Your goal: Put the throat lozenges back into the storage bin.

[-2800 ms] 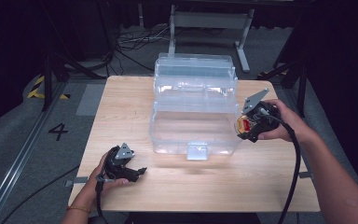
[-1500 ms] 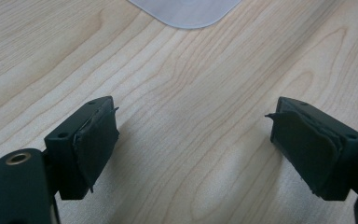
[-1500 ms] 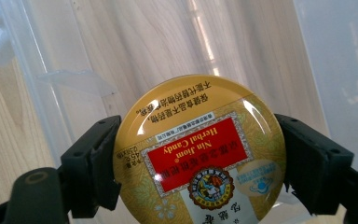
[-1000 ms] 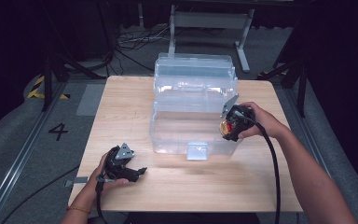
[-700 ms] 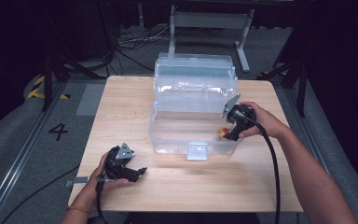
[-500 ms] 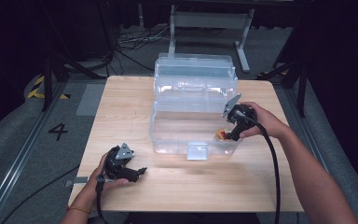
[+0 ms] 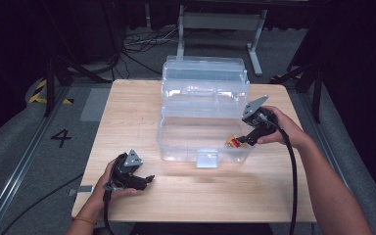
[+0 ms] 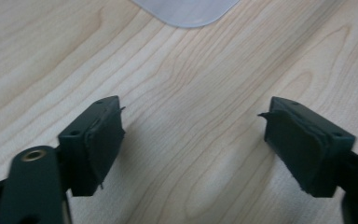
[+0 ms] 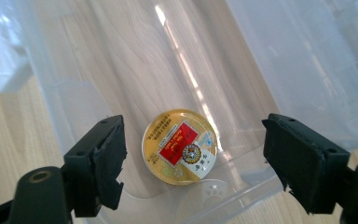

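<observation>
A clear plastic box (image 7: 174, 139) with its lid up stands mid-table. A small round gold tin (image 9: 179, 147) with a red label lies on the box floor near its front right corner (image 7: 234, 142). My right gripper (image 9: 193, 161) hangs open above the tin inside the box (image 9: 121, 60), jaws wide apart and not touching it; in the high view it (image 7: 240, 141) reaches in over the right wall. My left gripper (image 7: 147, 180) rests open near the table's front left, with bare wood between its jaws (image 8: 191, 149).
The wooden table (image 7: 132, 107) has bare room left of the box and along the front. The box's front latch (image 7: 206, 158) juts toward me. A pale rounded corner (image 8: 186, 8) shows ahead of the left gripper. Dark floor, cables and a metal stand lie behind.
My right gripper moved left from beside the box, dipped into its front right corner and let go of the gold tin, which now lies on the box floor. The left gripper stayed still.
</observation>
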Available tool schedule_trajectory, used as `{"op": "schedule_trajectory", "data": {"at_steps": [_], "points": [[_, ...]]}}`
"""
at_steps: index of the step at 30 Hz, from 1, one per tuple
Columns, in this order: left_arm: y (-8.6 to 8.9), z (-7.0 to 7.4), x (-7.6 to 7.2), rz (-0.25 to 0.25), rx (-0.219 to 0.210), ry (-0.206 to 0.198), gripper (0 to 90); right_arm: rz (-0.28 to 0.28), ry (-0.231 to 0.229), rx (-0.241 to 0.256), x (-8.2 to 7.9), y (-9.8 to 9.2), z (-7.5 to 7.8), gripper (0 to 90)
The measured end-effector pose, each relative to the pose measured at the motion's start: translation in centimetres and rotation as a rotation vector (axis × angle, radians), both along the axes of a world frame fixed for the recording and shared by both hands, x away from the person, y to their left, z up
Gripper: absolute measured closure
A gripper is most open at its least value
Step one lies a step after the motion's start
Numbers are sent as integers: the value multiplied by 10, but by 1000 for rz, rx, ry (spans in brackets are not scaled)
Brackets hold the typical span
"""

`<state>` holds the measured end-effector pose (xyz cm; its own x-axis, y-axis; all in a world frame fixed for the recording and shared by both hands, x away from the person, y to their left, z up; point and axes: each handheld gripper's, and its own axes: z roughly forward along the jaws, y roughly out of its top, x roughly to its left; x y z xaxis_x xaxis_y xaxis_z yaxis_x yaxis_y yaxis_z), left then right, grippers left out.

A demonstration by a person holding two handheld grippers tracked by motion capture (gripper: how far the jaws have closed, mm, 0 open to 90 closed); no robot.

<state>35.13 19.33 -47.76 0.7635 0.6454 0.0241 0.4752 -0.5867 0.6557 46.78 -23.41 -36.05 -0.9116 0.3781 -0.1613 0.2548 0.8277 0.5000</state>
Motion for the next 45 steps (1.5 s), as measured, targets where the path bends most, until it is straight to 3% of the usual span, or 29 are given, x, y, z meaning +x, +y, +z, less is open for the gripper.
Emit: {"op": "schedule_trajectory", "data": {"at_steps": [3,8,12,19,24,29,31,34,36,38,41,45], "points": [[-4,3,0,-8,30,-27,212,-20,-10,42,0,-7,5,221],[-8,19,3,-20,-16,-67,229,-49,-22,116,0,-20,11,241],[-10,36,3,-26,-41,-90,236,-35,-42,162,-4,-28,17,250],[-19,70,7,-30,-47,-135,256,-81,-122,151,-3,-33,33,276],[-34,88,10,-76,-69,-160,245,-98,-180,182,4,-30,51,299],[-54,92,17,-105,-65,-161,250,-130,-221,185,17,-21,63,305],[-61,93,21,-116,-48,-167,251,-125,-214,217,21,-17,67,307],[-69,94,28,-132,-19,-160,260,-138,-225,212,30,-9,66,315],[-71,94,30,-138,-2,-160,319,-148,-244,214,36,-5,66,327],[-73,92,36,-158,3,-126,332,-153,-239,217,39,-4,65,327],[-78,89,43,-159,44,-115,371,-181,-236,238,51,-1,65,330],[-82,85,49,-177,44,-89,387,-190,-225,271,60,0,63,337]]}}
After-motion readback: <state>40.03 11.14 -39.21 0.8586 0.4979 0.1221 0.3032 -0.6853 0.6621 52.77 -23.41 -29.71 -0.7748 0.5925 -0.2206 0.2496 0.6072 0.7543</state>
